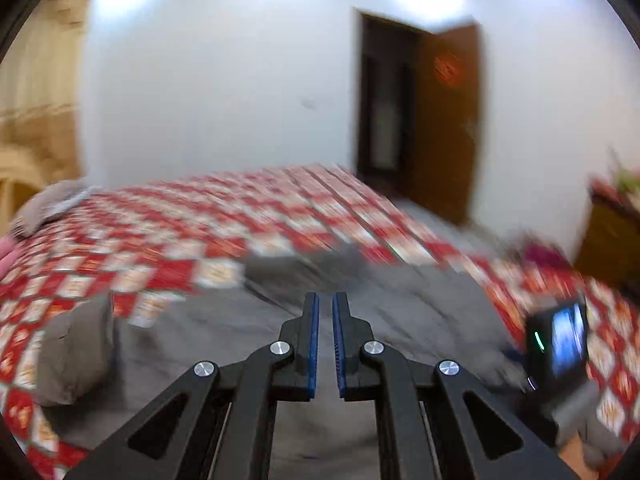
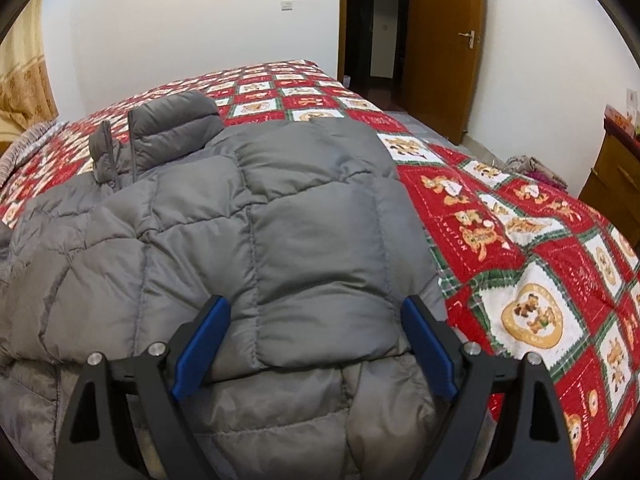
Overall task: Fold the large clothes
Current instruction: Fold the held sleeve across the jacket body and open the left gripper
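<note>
A grey quilted puffer jacket lies spread on the bed, its collar toward the far left and one side folded over the body. My right gripper is open, its blue pads either side of the jacket's near folded edge, just above it. In the blurred left wrist view the jacket lies below my left gripper, whose blue pads stand nearly together with a narrow gap and nothing between them. The right gripper's camera body shows at that view's right edge.
The bed has a red and white patchwork quilt. A pillow lies at its far left. An open wooden door is behind the bed. A wooden cabinet stands at the right, with a bundle of cloth on the floor.
</note>
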A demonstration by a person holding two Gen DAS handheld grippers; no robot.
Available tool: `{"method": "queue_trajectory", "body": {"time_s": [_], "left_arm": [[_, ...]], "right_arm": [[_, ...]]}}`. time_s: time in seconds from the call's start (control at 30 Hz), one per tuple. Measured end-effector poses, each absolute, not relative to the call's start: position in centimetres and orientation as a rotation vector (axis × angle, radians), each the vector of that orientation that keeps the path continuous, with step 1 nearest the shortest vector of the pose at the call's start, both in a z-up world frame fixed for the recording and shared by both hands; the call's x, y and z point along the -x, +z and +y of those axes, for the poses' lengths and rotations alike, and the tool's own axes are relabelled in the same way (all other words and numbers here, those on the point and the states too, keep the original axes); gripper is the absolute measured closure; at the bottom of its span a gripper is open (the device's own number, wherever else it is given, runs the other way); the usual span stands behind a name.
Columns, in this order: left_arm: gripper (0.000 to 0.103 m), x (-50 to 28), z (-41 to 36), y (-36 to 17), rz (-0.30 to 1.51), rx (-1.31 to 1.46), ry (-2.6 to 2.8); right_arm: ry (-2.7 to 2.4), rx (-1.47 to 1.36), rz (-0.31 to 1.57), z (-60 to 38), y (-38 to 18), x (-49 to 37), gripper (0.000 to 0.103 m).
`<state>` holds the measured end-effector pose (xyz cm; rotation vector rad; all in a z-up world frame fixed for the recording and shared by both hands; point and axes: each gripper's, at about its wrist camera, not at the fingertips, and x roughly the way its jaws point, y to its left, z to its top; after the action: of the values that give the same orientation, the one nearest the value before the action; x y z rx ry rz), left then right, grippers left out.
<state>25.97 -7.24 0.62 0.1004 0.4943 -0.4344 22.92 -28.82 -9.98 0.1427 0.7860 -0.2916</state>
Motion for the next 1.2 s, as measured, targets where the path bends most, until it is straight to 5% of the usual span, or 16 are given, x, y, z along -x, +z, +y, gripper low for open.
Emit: {"method": "queue_trajectory", "body": {"time_s": [0.23,0.47,0.63,0.7,0.87,1.17,1.2], "left_arm": [[0.096,-22.7,-9.6,-5.6,0.728,-0.194,-0.545],[0.091,-20.6,5.1,-4.9,0.715,0.093,-0.286],[0.023,-25.1,12.4,-3.4,0.716,-0.005,0.035],[0.018,-25.8,14.5,-2.8,0.689,0.052,0.040],[0.017,-29.3,16.4,-2.3,0.708,0.273,0.023],[0.018,-36.1,7.9,-7.7,0.800,-0.233,0.170],[0.031,-35.7,8.6,-7.9,0.800,-0.183,0.158]], "right_arm": [[-0.287,-0.170,0.786,-29.1,-10.0,-22.9,0.012],[-0.291,-0.145,0.801,-28.8,-10.0,-23.1,0.010],[-0.317,-0.112,0.812,-28.4,-10.1,-23.2,0.008],[-0.321,-0.109,0.818,-28.4,-10.1,-23.3,0.007],[-0.329,-0.094,0.824,-28.2,-10.2,-23.4,0.007],[-0.304,-0.122,0.821,-28.5,-10.3,-23.4,0.006],[-0.300,-0.125,0.821,-28.6,-10.3,-23.4,0.006]]}}
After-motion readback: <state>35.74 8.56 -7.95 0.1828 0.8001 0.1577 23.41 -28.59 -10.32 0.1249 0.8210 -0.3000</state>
